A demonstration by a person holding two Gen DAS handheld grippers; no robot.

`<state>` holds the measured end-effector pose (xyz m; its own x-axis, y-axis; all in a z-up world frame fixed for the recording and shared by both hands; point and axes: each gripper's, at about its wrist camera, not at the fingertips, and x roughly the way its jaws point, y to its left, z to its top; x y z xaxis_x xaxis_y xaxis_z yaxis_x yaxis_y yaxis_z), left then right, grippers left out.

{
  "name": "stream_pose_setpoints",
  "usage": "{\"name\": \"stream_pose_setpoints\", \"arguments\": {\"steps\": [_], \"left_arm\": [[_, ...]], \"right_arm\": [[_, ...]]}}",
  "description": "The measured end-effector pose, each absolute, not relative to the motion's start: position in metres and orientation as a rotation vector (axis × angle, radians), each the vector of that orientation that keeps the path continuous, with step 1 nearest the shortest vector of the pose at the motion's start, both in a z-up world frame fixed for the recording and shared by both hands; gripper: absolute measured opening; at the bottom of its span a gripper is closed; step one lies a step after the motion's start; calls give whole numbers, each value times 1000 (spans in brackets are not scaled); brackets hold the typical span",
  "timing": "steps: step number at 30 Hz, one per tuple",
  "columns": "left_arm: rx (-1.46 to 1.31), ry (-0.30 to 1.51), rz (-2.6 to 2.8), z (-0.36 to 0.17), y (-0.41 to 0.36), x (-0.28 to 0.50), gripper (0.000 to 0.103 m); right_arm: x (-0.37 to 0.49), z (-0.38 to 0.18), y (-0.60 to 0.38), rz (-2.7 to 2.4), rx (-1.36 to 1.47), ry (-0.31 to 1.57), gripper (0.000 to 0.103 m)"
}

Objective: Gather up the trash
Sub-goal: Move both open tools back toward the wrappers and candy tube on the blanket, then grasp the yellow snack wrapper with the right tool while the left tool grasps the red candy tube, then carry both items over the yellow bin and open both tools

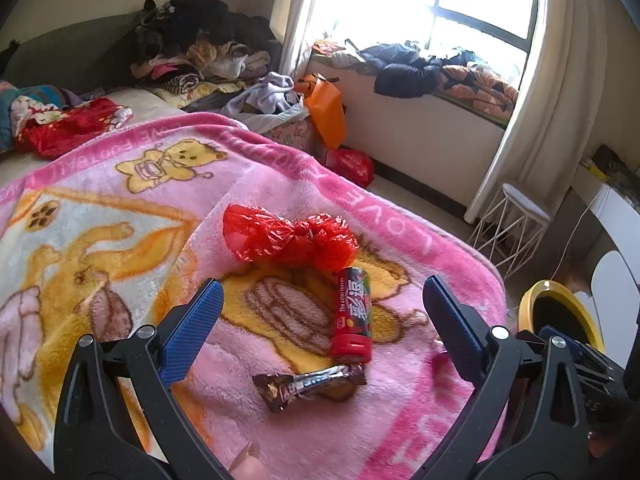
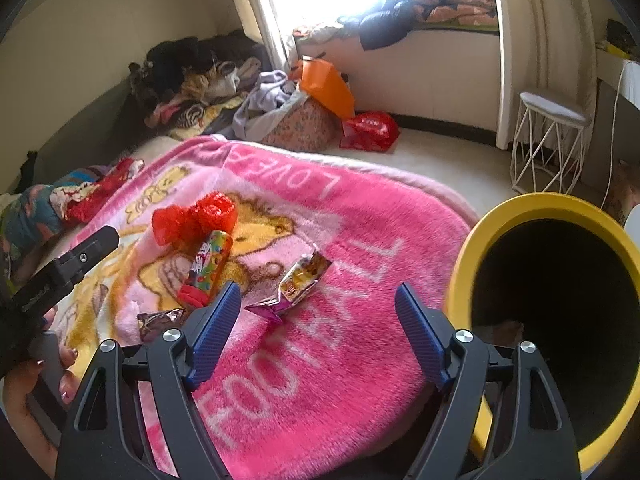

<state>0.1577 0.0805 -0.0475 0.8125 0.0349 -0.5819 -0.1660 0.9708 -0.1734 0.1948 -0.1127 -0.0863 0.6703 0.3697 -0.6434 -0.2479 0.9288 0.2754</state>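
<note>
On the pink blanket (image 1: 280, 184) lie a crumpled red plastic bag (image 1: 288, 238), a red candy tube (image 1: 353, 316) and a brown chocolate wrapper (image 1: 308, 385). My left gripper (image 1: 322, 304) is open and empty, jaws either side of the tube and just above it. In the right wrist view the red bag (image 2: 196, 218), tube (image 2: 206, 268), brown wrapper (image 2: 160, 320) and a torn snack packet (image 2: 298, 282) show. My right gripper (image 2: 318, 304) is open and empty, close behind the packet. A yellow bin (image 2: 472, 248) stands right of it, also in the left wrist view (image 1: 532, 294).
Piles of clothes (image 1: 208, 48) sit at the bed's far end. An orange bag (image 2: 326, 84) and a red bag (image 2: 370, 130) lie on the floor. A white wire stool (image 2: 550, 144) stands by the curtain. My left gripper's body (image 2: 60, 272) shows at left.
</note>
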Motion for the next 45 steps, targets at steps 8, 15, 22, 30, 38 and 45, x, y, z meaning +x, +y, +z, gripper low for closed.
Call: {"name": "stream_pose_setpoints", "arguments": {"steps": [8,15,22,30,38,45], "left_arm": [[-205,659,75,-61,75,177,91],[-204,738,48,-80,69,199,85],[-261,834,-4,-101,66,215,67],[-223,917,-7,-118,52,224,28],[-234,829,-46,-93,32,212,28],[-245,751,-174,-59,-6,198,28]], "right_arm": [[226,-103,-93,356,177,872,66],[252,-128,-81,382,212,1008,54],[259,-139,-83,428,269,1066,18],[240,-121,-109,441,319,969,17],[213,-103,-145,389,268,859,16],[202,-89,-192,326,340,802,16]]}}
